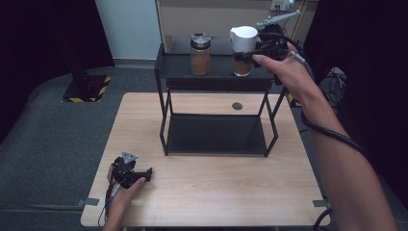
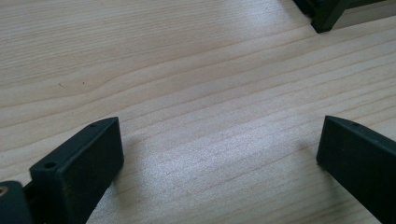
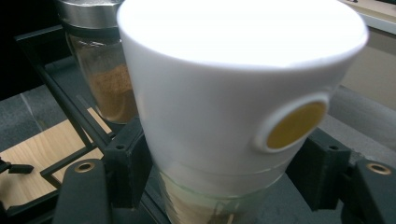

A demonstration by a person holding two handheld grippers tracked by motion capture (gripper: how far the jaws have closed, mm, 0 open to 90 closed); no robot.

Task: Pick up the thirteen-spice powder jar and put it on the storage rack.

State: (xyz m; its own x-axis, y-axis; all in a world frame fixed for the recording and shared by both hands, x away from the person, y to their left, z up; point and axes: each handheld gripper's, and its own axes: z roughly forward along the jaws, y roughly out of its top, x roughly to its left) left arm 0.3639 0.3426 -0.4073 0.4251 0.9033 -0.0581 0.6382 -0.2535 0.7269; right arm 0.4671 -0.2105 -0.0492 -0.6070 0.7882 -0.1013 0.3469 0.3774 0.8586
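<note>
A glass spice jar with a tall white cap (image 1: 244, 48) is at the right end of the black rack's top shelf (image 1: 211, 72). My right gripper (image 1: 251, 55) reaches in from the right and is shut on it. In the right gripper view the pads (image 3: 128, 168) press on both sides of the jar (image 3: 224, 93), just under the white cap with its yellow dot. Whether its base rests on the shelf I cannot tell. My left gripper (image 1: 146, 174) lies on the table near the front left corner, and its jaws (image 2: 219, 149) stand wide open over bare wood.
A second spice jar with a silver lid (image 1: 200, 53) stands on the top shelf just left of the held jar, also in the right gripper view (image 3: 105, 79). The rack's lower shelf (image 1: 216, 134) is bare. A small dark disc (image 1: 237, 106) lies on the wooden table (image 1: 207, 192) behind the rack.
</note>
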